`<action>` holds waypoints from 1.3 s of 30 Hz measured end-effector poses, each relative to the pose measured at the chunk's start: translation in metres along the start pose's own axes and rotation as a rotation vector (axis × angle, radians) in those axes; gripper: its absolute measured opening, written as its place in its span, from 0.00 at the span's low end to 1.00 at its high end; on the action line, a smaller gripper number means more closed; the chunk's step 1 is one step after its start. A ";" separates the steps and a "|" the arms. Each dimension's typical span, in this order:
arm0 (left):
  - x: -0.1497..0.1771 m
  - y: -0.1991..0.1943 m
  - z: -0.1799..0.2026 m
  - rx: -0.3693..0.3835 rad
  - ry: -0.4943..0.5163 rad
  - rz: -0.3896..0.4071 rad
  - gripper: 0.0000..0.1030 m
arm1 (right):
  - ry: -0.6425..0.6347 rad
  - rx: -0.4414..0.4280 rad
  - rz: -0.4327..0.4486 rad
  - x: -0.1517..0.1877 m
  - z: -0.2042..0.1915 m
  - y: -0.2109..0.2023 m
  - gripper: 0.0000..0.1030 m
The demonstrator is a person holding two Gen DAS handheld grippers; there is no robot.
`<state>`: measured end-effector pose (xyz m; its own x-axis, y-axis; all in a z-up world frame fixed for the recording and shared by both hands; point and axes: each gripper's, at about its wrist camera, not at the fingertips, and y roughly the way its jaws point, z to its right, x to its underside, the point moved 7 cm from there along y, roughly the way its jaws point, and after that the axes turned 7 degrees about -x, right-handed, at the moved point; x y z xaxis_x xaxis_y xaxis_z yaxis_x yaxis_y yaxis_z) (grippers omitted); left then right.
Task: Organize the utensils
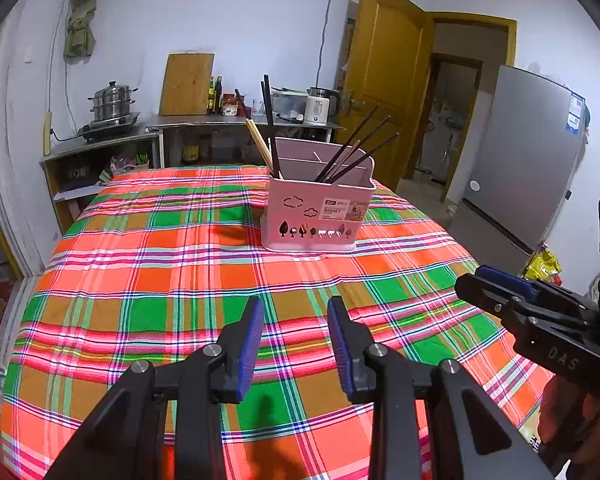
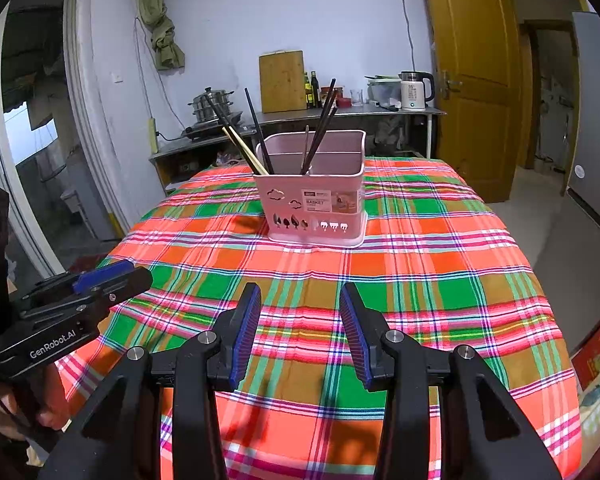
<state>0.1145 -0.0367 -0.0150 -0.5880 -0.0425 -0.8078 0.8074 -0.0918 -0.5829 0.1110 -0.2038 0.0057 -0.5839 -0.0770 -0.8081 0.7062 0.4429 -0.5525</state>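
A pink utensil basket (image 1: 316,216) stands on the plaid tablecloth (image 1: 172,280), far middle of the table. It holds several dark chopsticks (image 1: 356,148) in its right part, and dark chopsticks plus a light wooden pair (image 1: 260,142) in its left part. It also shows in the right wrist view (image 2: 314,208), with chopsticks (image 2: 320,128) upright in it. My left gripper (image 1: 296,308) is open and empty, low over the near table. My right gripper (image 2: 300,292) is open and empty too, well short of the basket. Each gripper shows at the edge of the other's view (image 1: 500,288) (image 2: 100,280).
A grey fridge (image 1: 524,160) stands right of the table, beside an open yellow door (image 1: 384,80). A counter behind holds a steamer pot (image 1: 112,100), a cutting board (image 1: 186,84) and a white kettle (image 1: 320,108).
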 end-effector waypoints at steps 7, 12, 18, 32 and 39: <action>0.000 0.002 0.000 0.005 -0.014 -0.004 0.32 | 0.000 0.001 0.000 0.000 0.001 0.000 0.41; 0.000 0.001 0.002 0.000 -0.003 0.000 0.32 | 0.002 0.000 -0.004 0.001 0.002 0.000 0.41; 0.002 0.001 0.002 0.006 -0.008 -0.004 0.32 | 0.002 0.001 -0.003 0.002 0.002 0.000 0.41; 0.002 0.001 0.003 -0.015 -0.009 0.006 0.32 | 0.011 0.006 -0.007 0.006 0.004 0.001 0.41; 0.000 -0.003 0.004 -0.024 -0.005 0.028 0.43 | 0.012 0.008 -0.010 0.006 0.005 0.001 0.41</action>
<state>0.1122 -0.0400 -0.0132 -0.5653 -0.0493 -0.8234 0.8244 -0.0665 -0.5621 0.1101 -0.2088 -0.0009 -0.5955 -0.0705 -0.8003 0.7037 0.4349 -0.5619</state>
